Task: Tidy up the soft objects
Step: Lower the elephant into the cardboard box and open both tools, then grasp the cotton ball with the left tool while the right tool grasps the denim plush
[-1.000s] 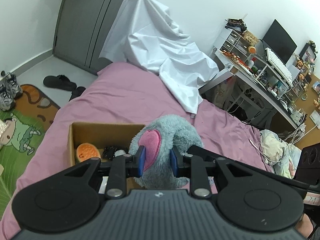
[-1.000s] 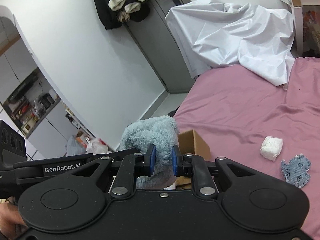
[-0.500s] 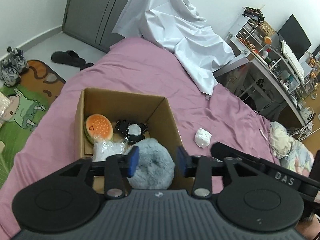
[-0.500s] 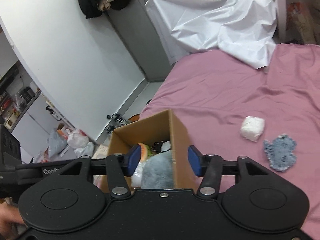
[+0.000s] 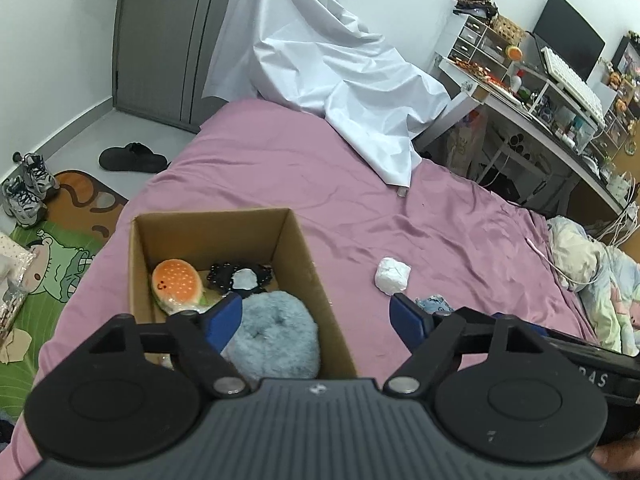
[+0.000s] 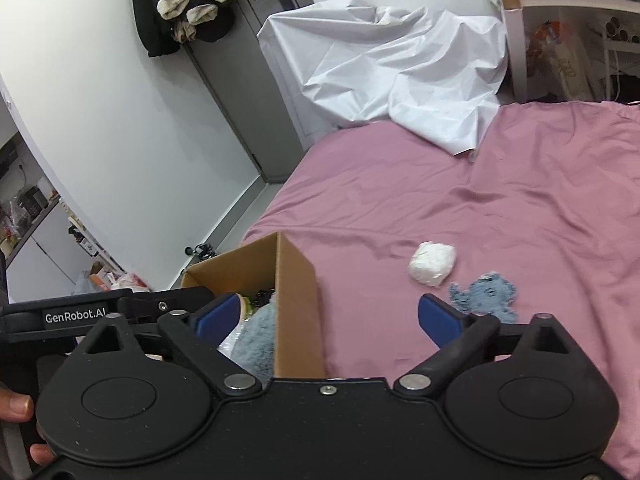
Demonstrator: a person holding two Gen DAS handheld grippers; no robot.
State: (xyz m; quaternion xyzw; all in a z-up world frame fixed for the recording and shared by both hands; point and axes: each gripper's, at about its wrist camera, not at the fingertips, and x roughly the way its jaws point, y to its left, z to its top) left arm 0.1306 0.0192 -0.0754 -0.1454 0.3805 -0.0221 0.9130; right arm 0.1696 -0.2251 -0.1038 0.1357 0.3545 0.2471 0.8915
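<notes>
Both the left gripper (image 5: pixel 316 316) and right gripper (image 6: pixel 328 316) had just spread wide, empty. The fluffy grey-blue plush toy (image 5: pixel 276 336) lay low in the brown cardboard box (image 5: pixel 304 248), lower centre; light and squashy, probably best pinched across its bulk.

Bright, even indoor light – soft shadows, edges fisheye-bent

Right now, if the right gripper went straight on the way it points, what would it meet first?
Probably the near right wall of the cardboard box, which sits just ahead between the open jaws of the right gripper. Depth is unclear, so it might pass onto the pink bedsheet.
</notes>
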